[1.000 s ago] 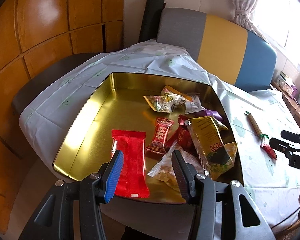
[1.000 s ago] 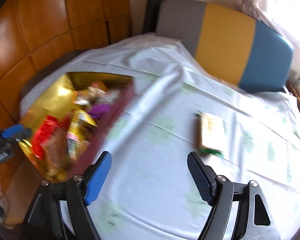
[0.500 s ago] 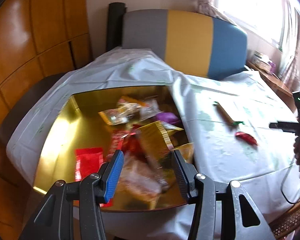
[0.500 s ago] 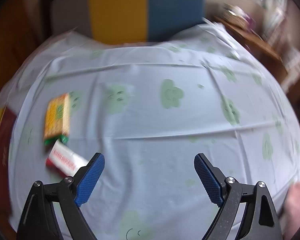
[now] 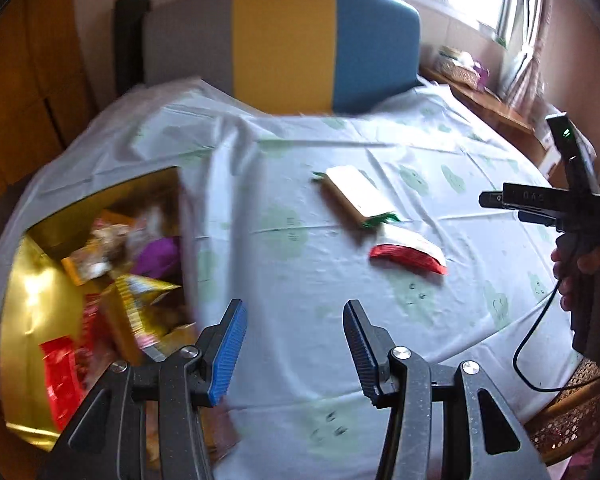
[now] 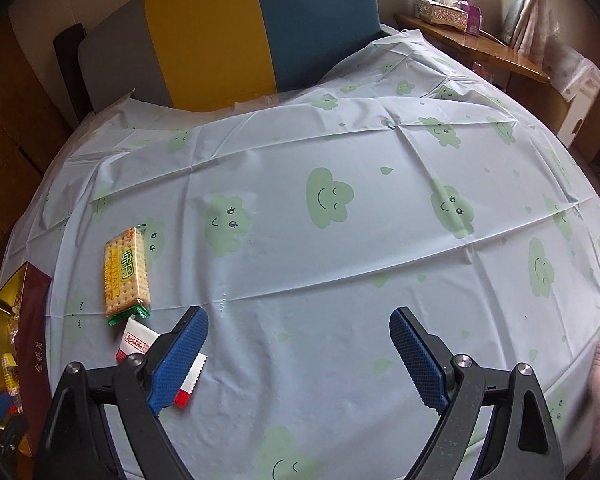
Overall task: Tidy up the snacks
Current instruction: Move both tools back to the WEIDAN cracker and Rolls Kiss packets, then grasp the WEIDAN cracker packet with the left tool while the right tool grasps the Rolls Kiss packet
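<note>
A gold tin holds several wrapped snacks at the table's left; its dark red side shows in the right wrist view. A yellow cracker pack and a red-and-white snack packet lie on the cloth to the tin's right. My left gripper is open and empty over the cloth, near the tin's right edge. My right gripper is open and empty, just right of the red-and-white packet; it also shows at the right of the left wrist view.
The round table wears a pale cloth with green cloud faces. A grey, yellow and blue chair back stands behind it. A wooden side shelf with tissue boxes is at the back right. A wicker chair is at the front right.
Both grippers have swung right. The left view has left the tin's middle and now faces the cloth and the two loose snacks. The right gripper has come nearer the packets.
</note>
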A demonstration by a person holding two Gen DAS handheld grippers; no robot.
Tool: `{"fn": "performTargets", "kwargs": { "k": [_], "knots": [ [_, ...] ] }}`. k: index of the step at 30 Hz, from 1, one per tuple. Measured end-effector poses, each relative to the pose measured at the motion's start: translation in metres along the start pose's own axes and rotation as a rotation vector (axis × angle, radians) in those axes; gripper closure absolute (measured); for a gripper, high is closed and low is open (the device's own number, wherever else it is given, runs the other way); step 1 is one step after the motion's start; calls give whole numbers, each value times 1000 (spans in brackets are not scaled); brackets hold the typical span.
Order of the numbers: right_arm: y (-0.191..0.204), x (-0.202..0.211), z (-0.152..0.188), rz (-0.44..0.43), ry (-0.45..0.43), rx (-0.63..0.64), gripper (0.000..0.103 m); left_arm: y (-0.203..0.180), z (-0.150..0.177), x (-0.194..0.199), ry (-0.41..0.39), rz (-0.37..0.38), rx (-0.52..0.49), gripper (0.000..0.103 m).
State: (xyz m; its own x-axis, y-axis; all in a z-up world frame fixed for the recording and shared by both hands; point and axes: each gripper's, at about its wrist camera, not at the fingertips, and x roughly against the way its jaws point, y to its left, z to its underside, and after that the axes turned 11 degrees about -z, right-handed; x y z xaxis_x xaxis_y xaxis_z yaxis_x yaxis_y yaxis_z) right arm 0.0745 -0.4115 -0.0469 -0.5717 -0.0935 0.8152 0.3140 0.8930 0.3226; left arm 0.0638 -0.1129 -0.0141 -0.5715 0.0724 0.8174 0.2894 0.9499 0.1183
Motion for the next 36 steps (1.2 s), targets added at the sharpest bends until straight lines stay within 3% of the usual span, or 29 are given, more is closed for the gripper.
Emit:
{"fn": "performTargets", "kwargs": {
  "k": [10, 14, 26, 28, 30, 36],
  "knots": [
    [4, 8, -3, -41, -16, -5, 10, -47, -49, -57, 89, 73, -20, 51],
    [2, 12, -6, -64, -27, -25, 8, -58, -72, -82, 123, 84, 17, 39],
    [2, 12, -10, -131, -17, -50, 7, -89, -114, -151, 191, 18, 44, 36],
    [2, 12, -10, -136, -15, -49, 7, -92, -117, -155, 166, -16, 30, 36],
    [1, 11, -9, -137, -12, -52, 7, -92, -118, -156, 151, -38, 25, 44],
    [3, 9, -8, -137, 0, -40, 7, -67, -110, -142, 149, -7, 38, 46]
  ]
}}
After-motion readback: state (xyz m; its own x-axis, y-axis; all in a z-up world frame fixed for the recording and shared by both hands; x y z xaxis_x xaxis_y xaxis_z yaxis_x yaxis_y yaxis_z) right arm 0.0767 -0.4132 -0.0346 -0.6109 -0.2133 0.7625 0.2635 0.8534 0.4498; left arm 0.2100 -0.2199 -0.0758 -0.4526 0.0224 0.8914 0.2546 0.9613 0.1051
